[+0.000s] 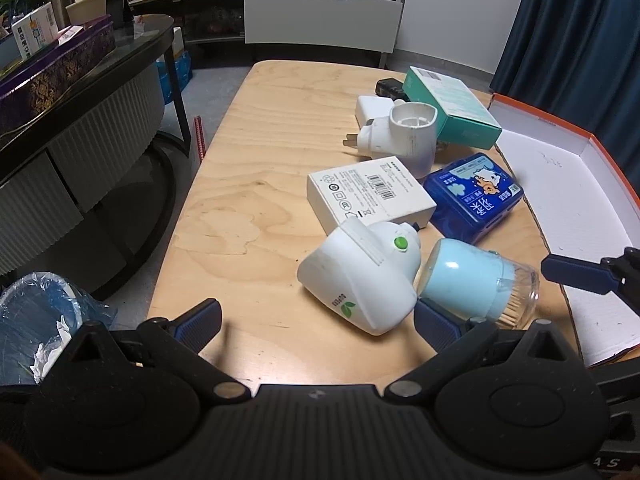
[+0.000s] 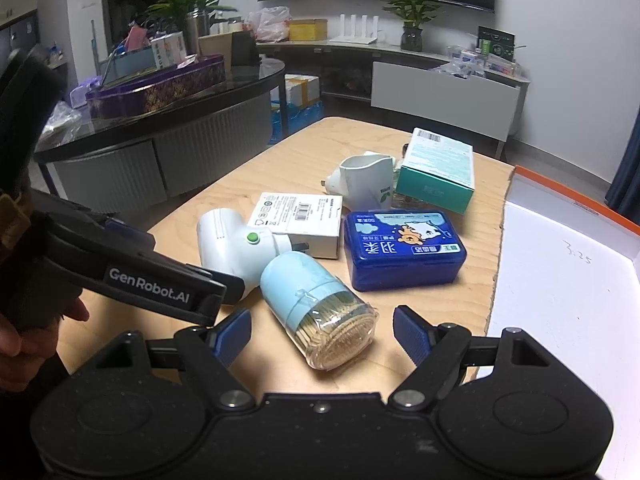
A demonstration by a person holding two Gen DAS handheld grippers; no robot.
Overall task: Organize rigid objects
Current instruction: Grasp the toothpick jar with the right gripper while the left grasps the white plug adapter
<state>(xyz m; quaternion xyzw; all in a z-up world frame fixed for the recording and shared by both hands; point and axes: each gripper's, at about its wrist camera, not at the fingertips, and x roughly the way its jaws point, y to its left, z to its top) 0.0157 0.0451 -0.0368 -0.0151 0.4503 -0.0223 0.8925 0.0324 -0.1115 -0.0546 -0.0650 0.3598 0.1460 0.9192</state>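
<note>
Two grippers are what we see nearest, both with jaws spread wide and holding nothing. Our right gripper straddles the toothpick jar, which lies on its side on the wooden table with its clear end toward us; a blue pad stands on each side of the jar, apart from it. Inside the clear end we see a dense pack of toothpicks, while the pale blue cap end points away.

Our left gripper sits just left of the jar. Its right pad lies close under the jar's blue cap, and we cannot tell whether it touches. Between its fingers lies the white plug-in device with a green button, whose body rests against the jar's cap.

Just beyond the jar, a blue lidded case lies flat and shut, so we cannot tell what it holds. Left of that case, a white carton with a barcode lies flat, with the white device partly in front of it.

Right of the jar, an open cardboard box with an orange rim shows a bare white floor with faint handwriting.

Farther from the jar, a second white plug-in device lies tipped with its hollow end open, touching a teal carton. Behind these we see a white adapter and a small black item.
</note>
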